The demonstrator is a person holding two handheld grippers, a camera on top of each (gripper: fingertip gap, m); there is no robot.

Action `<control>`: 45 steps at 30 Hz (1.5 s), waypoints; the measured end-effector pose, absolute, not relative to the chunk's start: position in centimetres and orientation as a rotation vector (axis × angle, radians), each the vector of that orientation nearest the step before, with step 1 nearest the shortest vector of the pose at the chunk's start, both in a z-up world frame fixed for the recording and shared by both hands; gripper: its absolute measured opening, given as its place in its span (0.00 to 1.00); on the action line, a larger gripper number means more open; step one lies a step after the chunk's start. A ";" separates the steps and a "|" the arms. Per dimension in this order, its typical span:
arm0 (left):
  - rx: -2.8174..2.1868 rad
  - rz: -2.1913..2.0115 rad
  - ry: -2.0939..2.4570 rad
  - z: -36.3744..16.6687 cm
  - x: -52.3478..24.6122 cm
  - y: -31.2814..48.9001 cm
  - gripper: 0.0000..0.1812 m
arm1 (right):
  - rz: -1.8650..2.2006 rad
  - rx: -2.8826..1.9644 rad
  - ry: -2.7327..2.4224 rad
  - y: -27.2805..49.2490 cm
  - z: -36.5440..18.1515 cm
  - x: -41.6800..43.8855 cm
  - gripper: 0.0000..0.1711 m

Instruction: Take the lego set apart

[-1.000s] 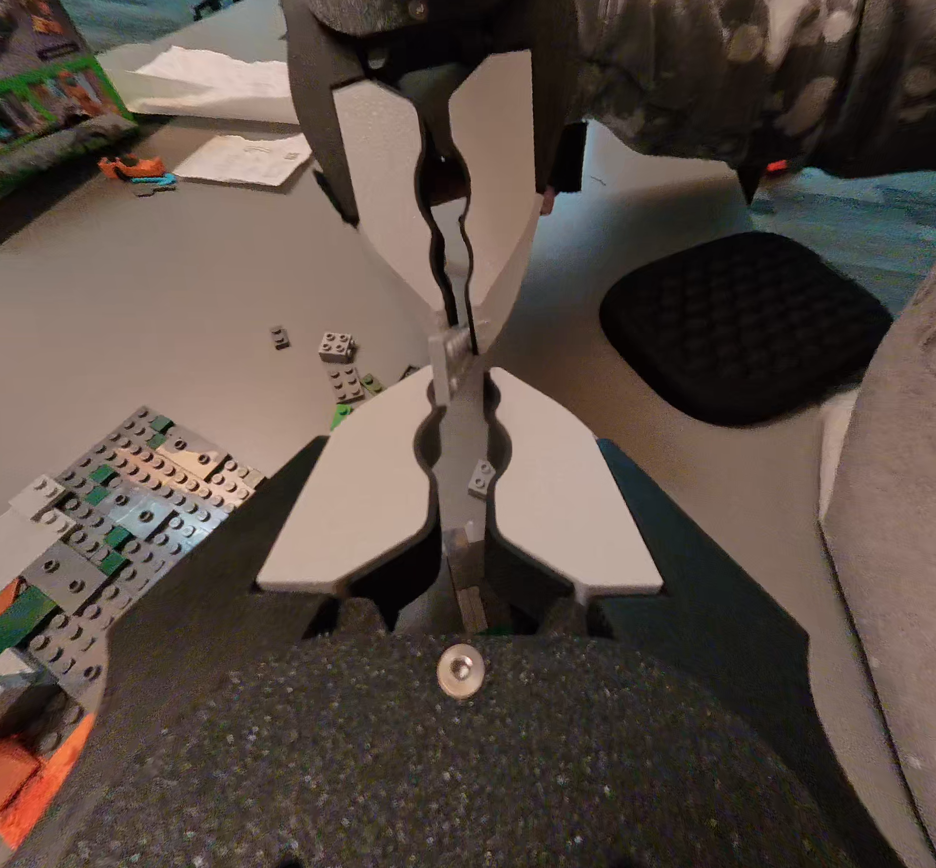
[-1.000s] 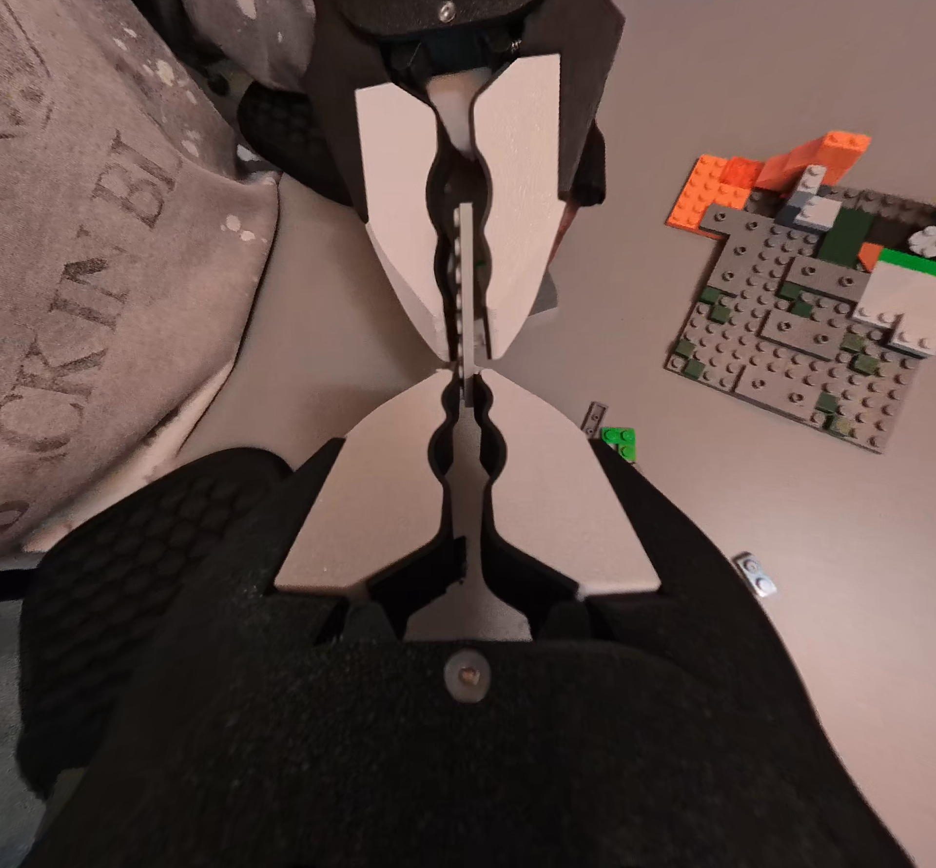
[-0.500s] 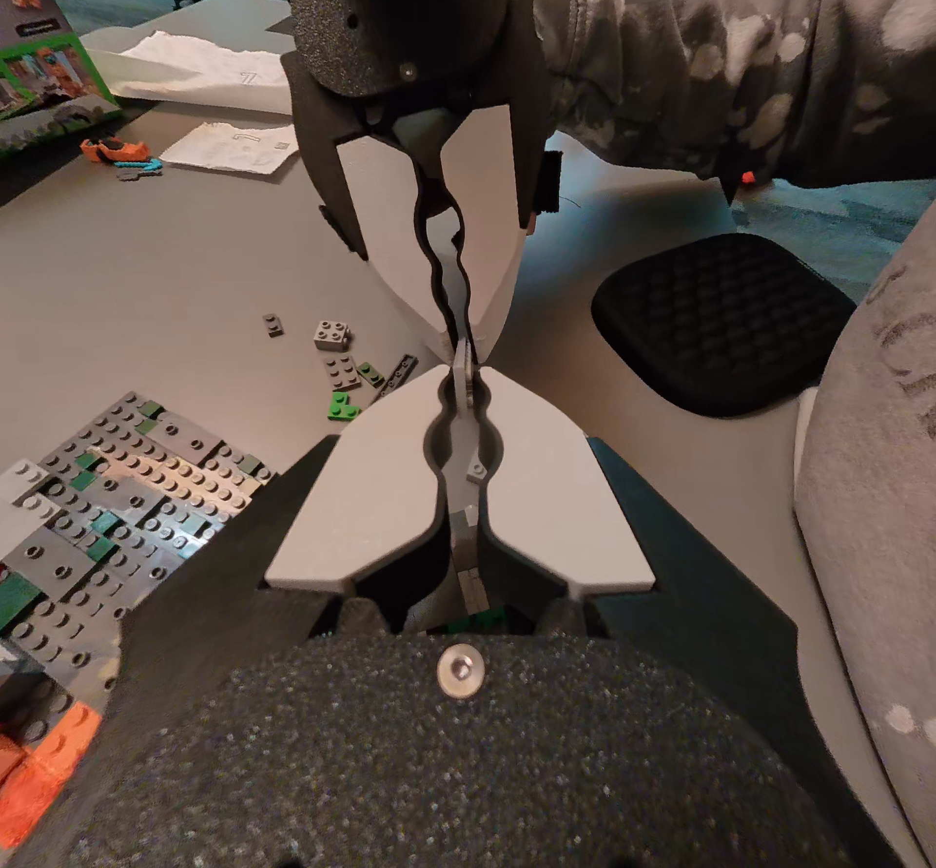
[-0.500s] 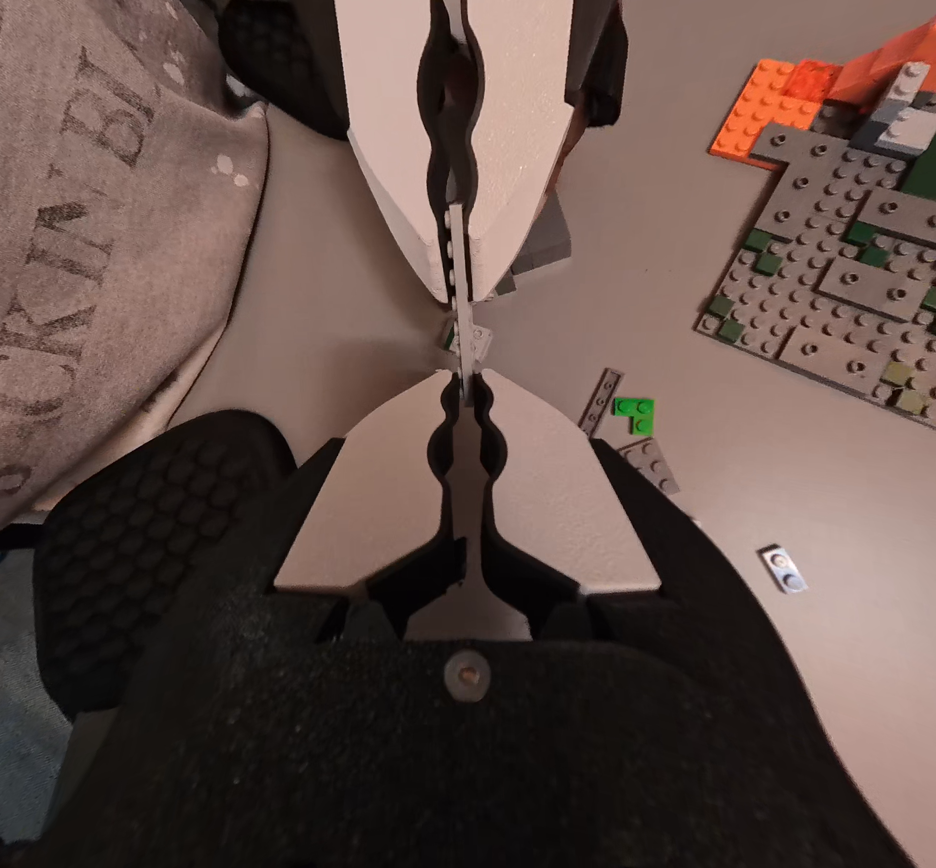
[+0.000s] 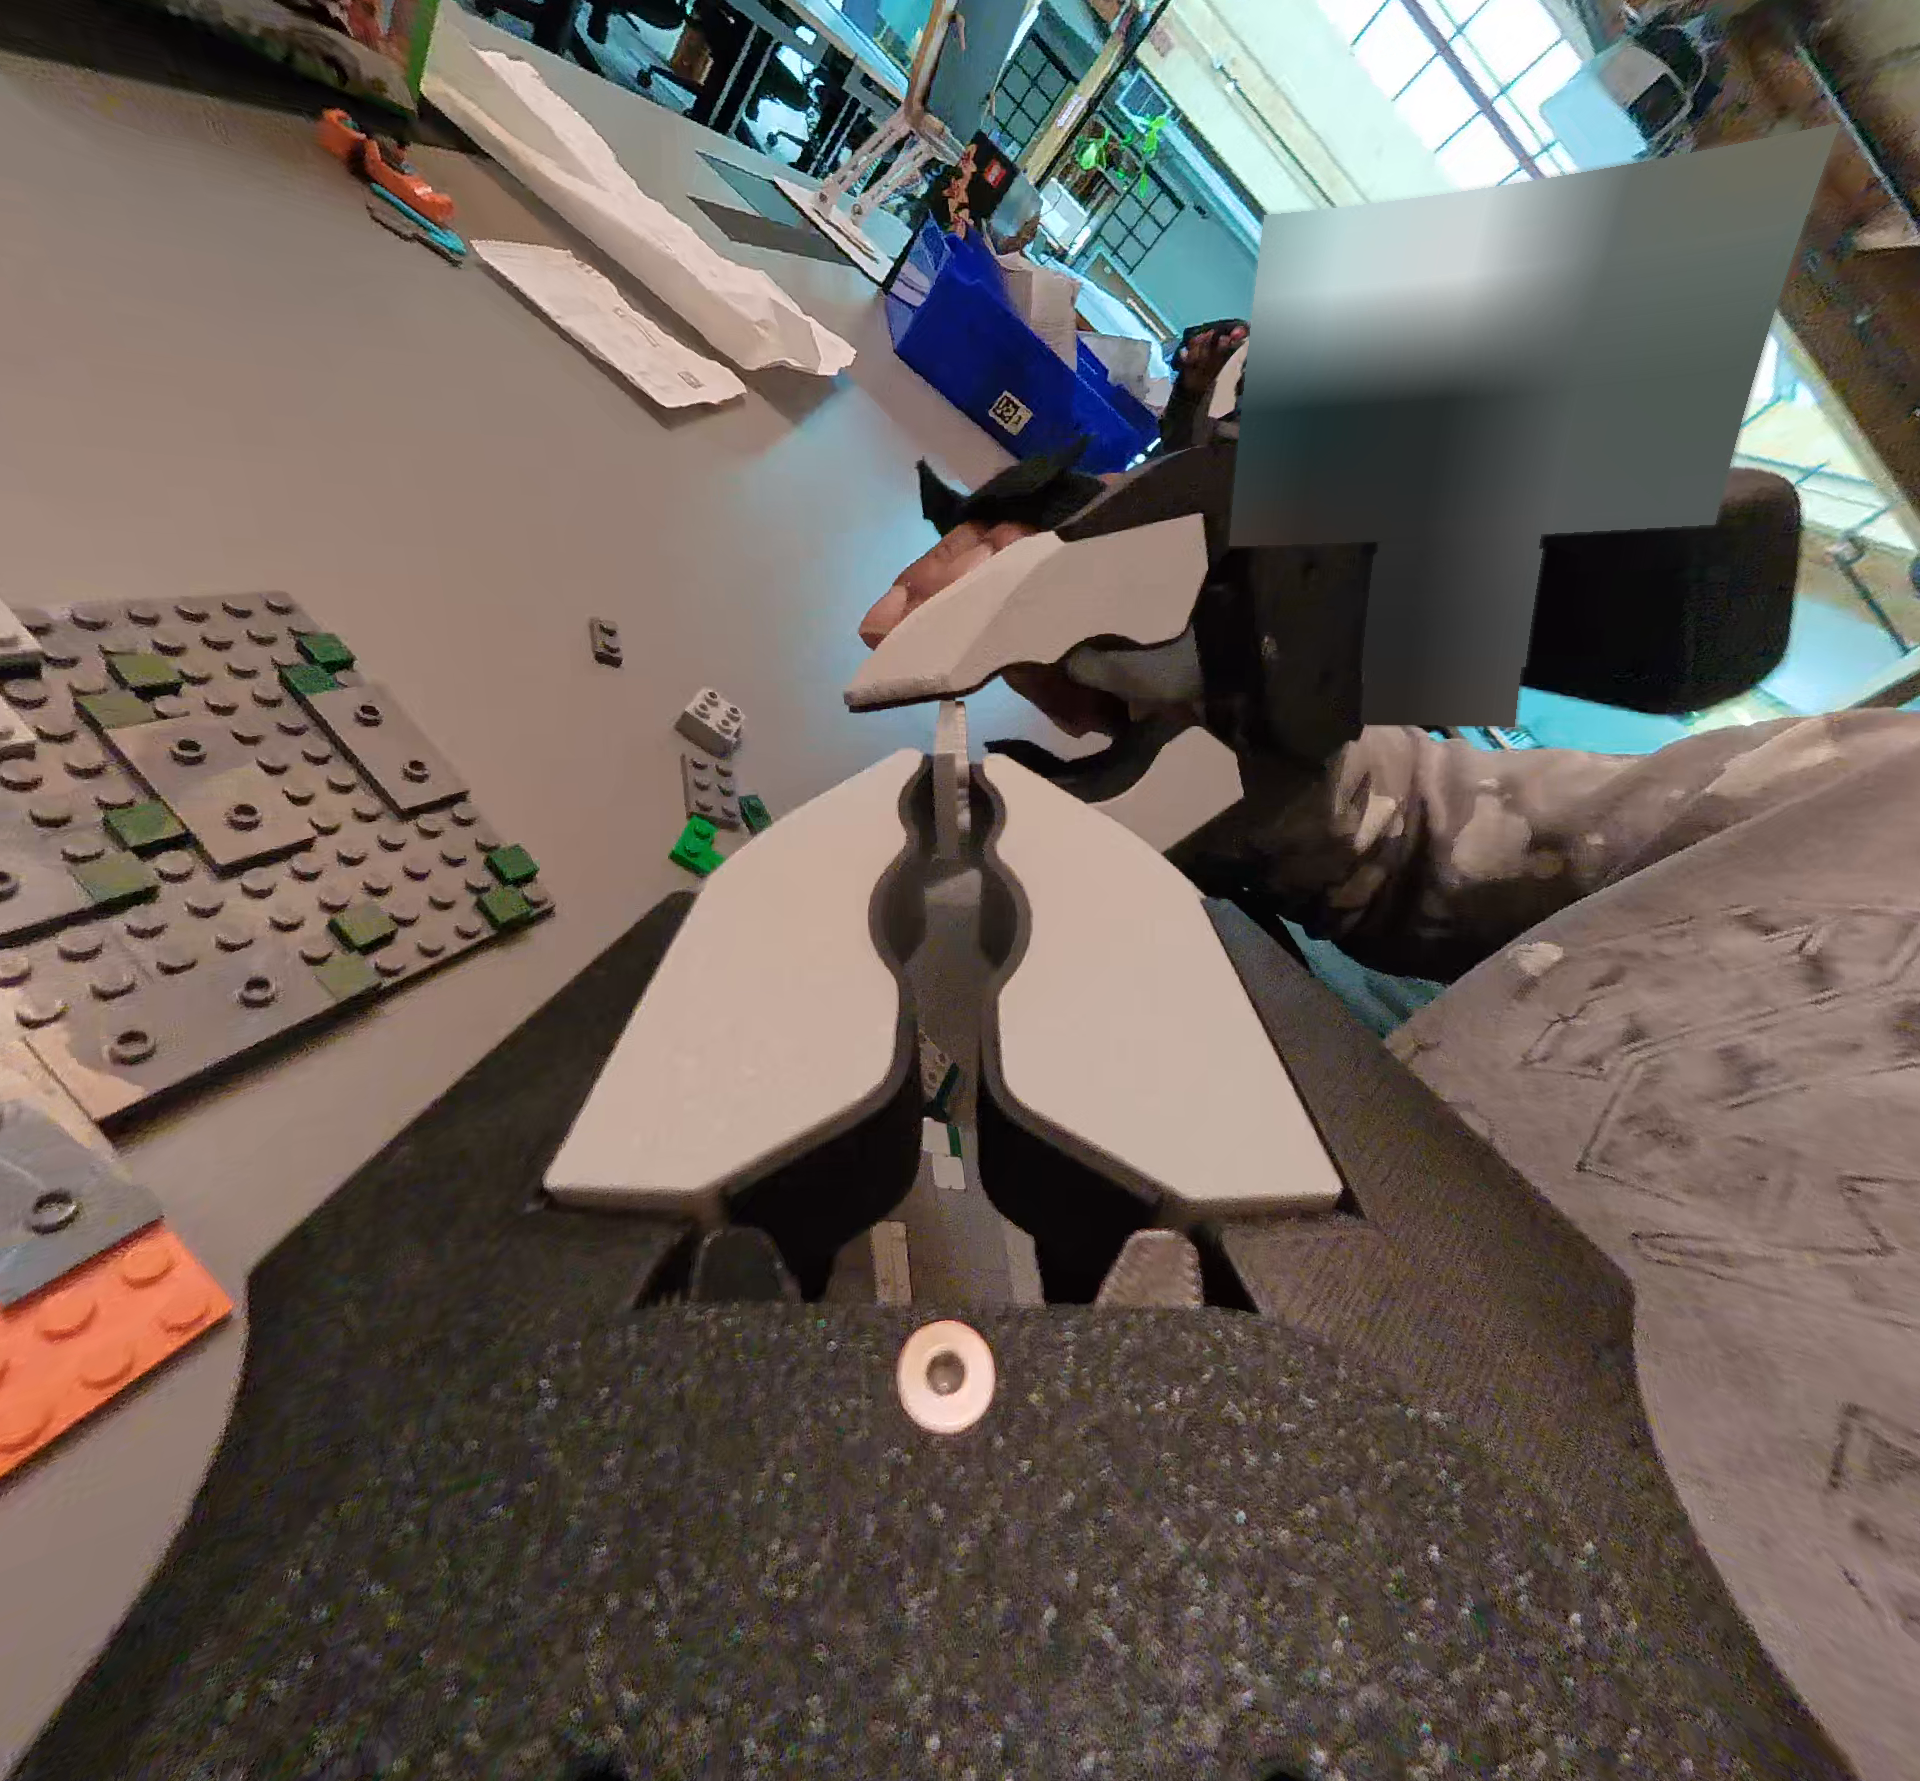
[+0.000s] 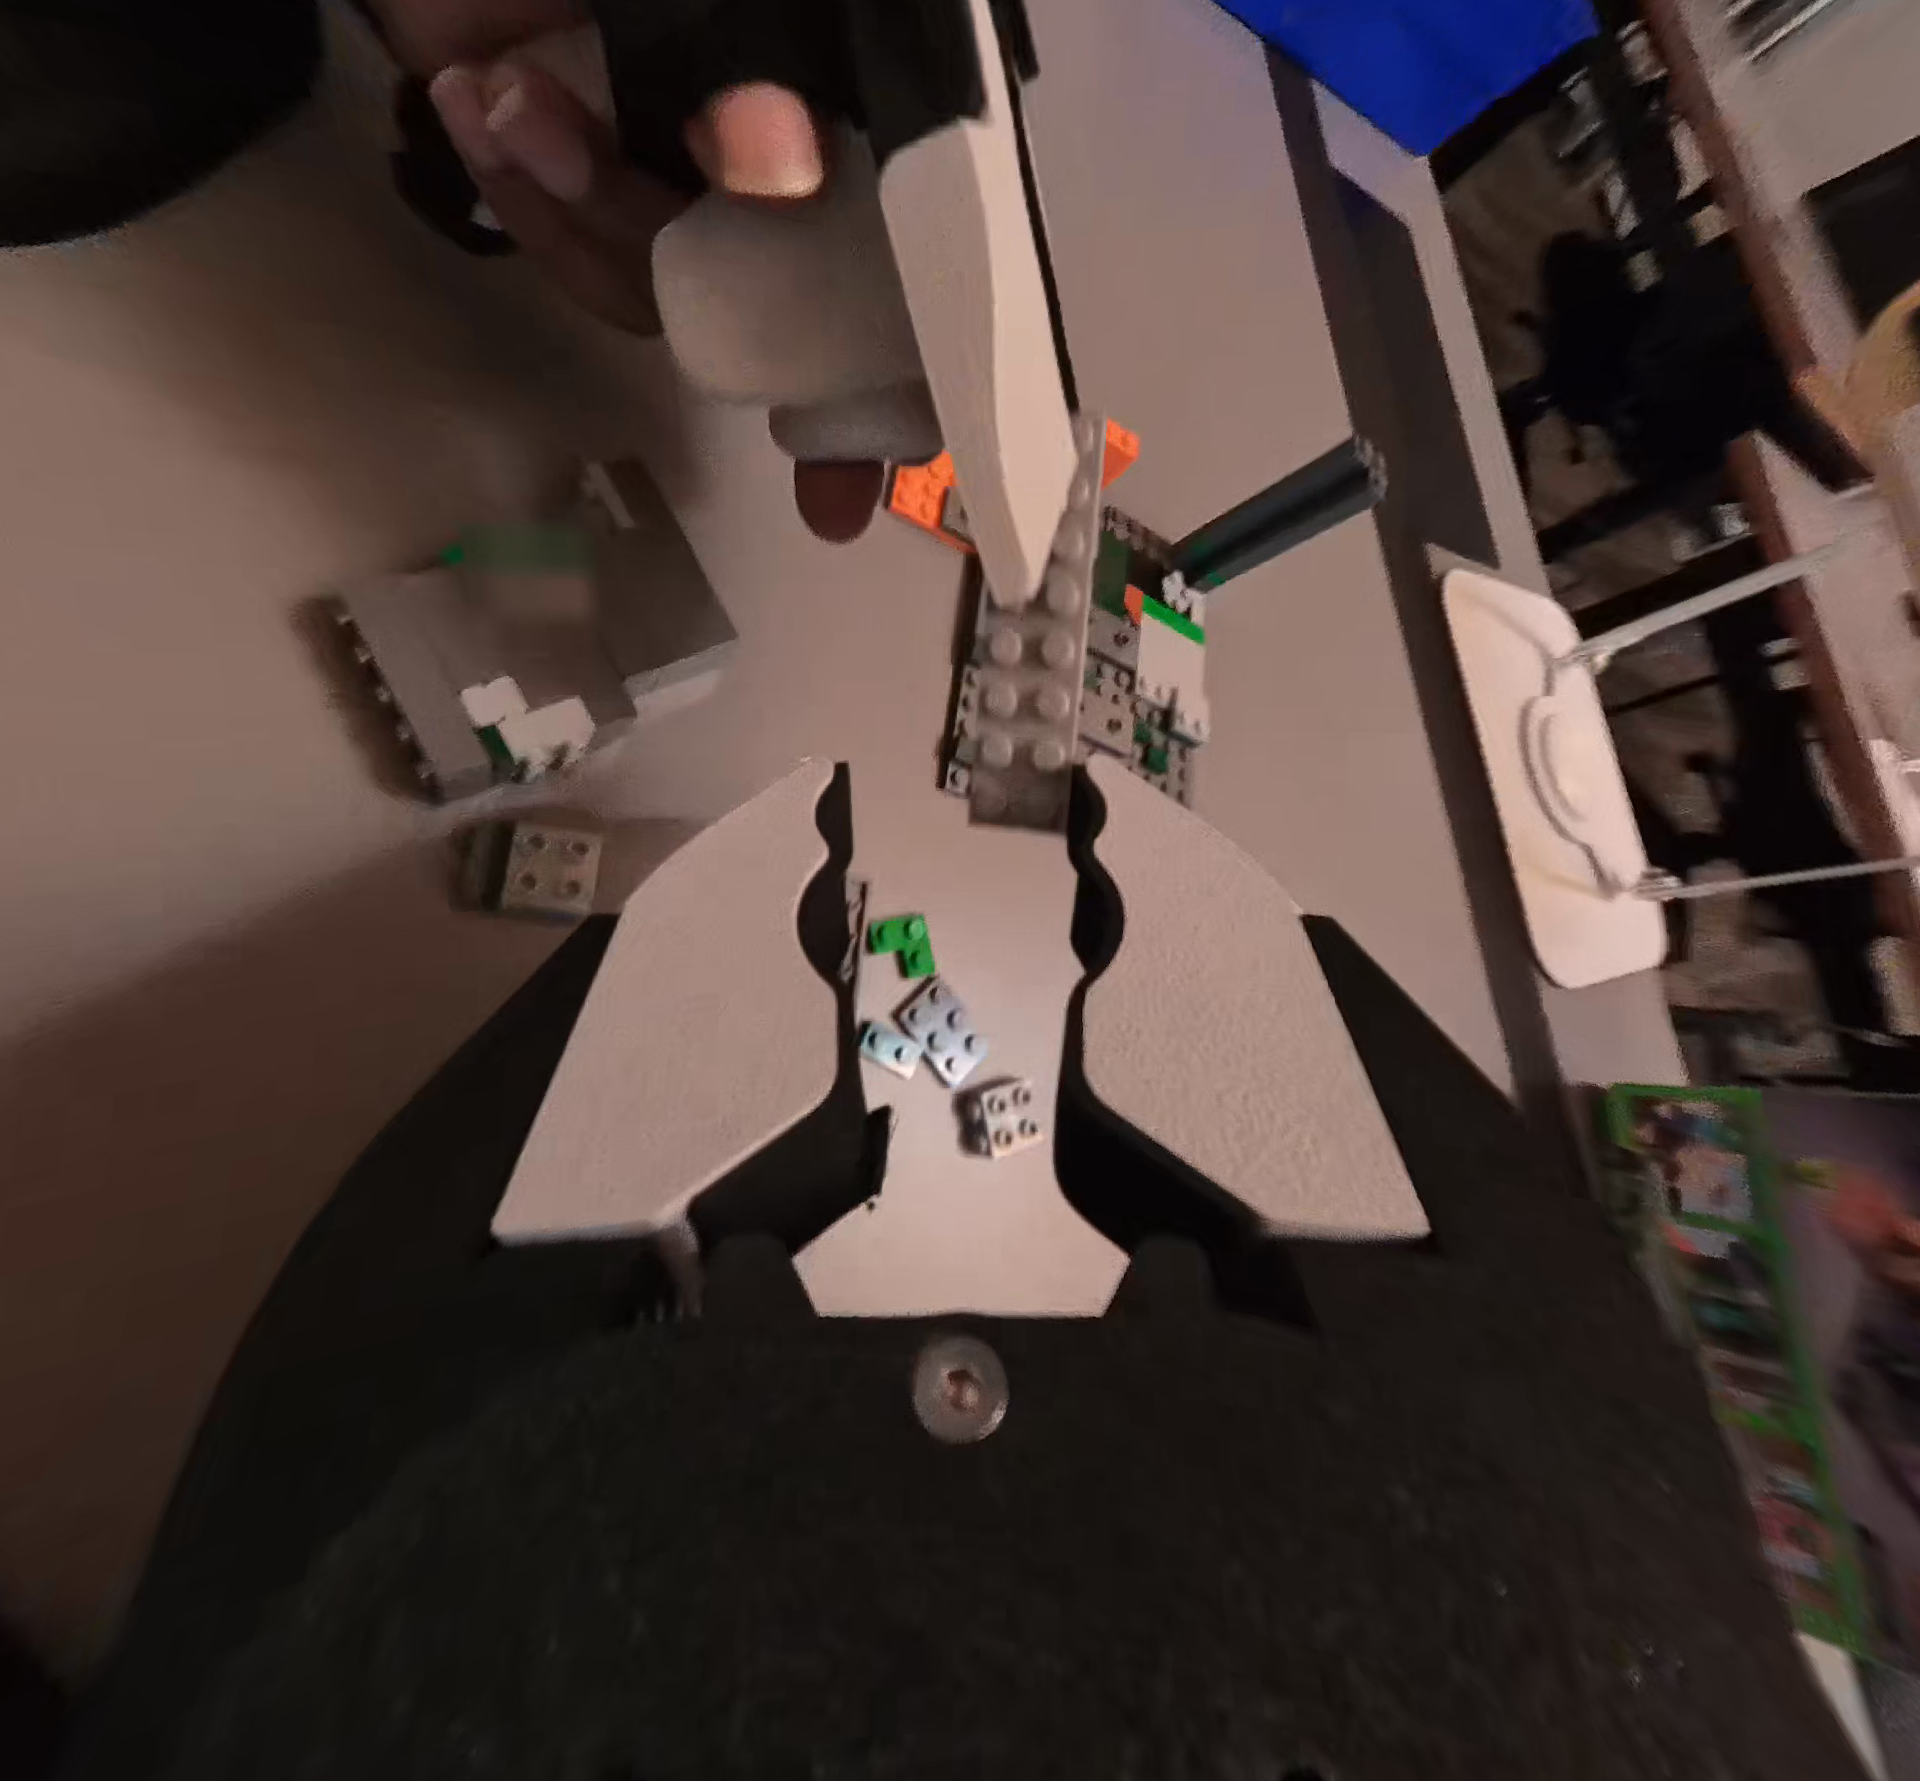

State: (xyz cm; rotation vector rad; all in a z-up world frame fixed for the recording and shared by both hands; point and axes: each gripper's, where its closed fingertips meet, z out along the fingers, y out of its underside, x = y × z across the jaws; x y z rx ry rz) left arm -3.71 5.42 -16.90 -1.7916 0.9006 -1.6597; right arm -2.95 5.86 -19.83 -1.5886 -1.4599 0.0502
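left tongs [image 5: 951, 781] stay clamped on the grey plate [image 6: 1023, 692]. right tongs [image 6: 961, 786], pinching it half a second ago, now gape empty. loose bricks [image 6: 940, 1030] lie below plate on surface [image 5: 312, 443]; piece likely came off.

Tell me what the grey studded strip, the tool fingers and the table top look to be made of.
Grey strip: looks like hard moulded plastic, semi-gloss; crisp round studs catch light.
Left tool, shut on the strip; its fingers: pale grey, matte, finely grainy, probably printed plastic. The black body behind is speckled and rough.
Table: smooth flat grey with soft sheen, likely laminate, though that is uncertain.
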 end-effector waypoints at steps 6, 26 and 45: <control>-1.791 -1.592 0.928 -16.8 -4.0 5.4 0.04 | -0.053 -1.578 -1.563 7.2 -18.8 -3.4 0.10; -1.789 -1.016 1.178 -20.3 -5.2 7.4 0.10 | 0.262 -2.246 -1.798 3.1 -26.7 4.0 0.11; -1.803 -0.991 1.225 -21.2 -5.1 7.0 0.09 | 0.538 -1.996 -1.552 -0.4 -25.3 -3.1 0.25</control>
